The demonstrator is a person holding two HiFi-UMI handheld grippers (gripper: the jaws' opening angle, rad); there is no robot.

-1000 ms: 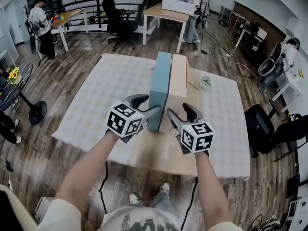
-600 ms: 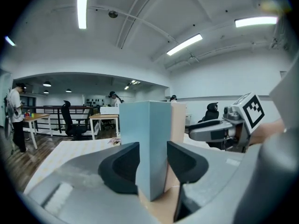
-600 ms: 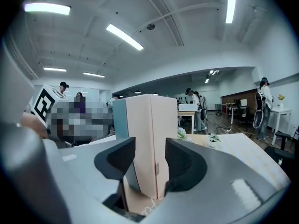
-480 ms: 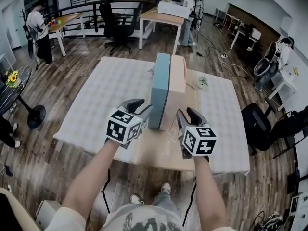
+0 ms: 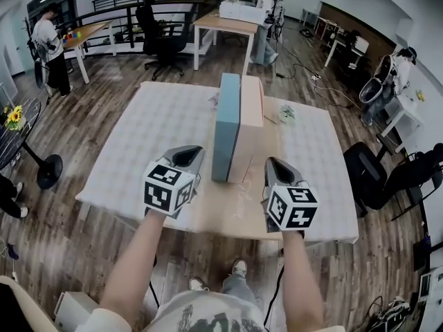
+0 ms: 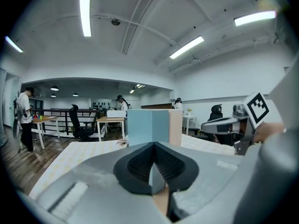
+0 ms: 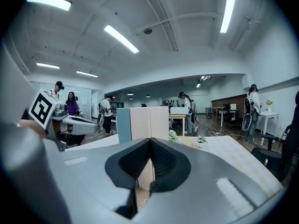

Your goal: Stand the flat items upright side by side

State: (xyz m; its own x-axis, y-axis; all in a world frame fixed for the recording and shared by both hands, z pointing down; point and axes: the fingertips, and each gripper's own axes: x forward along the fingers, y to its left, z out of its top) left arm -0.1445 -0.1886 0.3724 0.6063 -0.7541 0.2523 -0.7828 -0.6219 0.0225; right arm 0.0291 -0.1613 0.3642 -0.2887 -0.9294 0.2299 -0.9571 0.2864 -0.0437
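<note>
Head view: blue board point(image 5: 226, 126), pink board point(image 5: 250, 113) upright, touching, long axes 12–6.
Left gripper point(image 5: 188, 156): 7 o'clock of boards, jaws just closed, empty.
Right gripper point(image 5: 275, 169): 5 o'clock, jaws just closed, empty.

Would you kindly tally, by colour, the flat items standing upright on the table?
blue flat item: 1
peach flat item: 1
Total: 2
</note>
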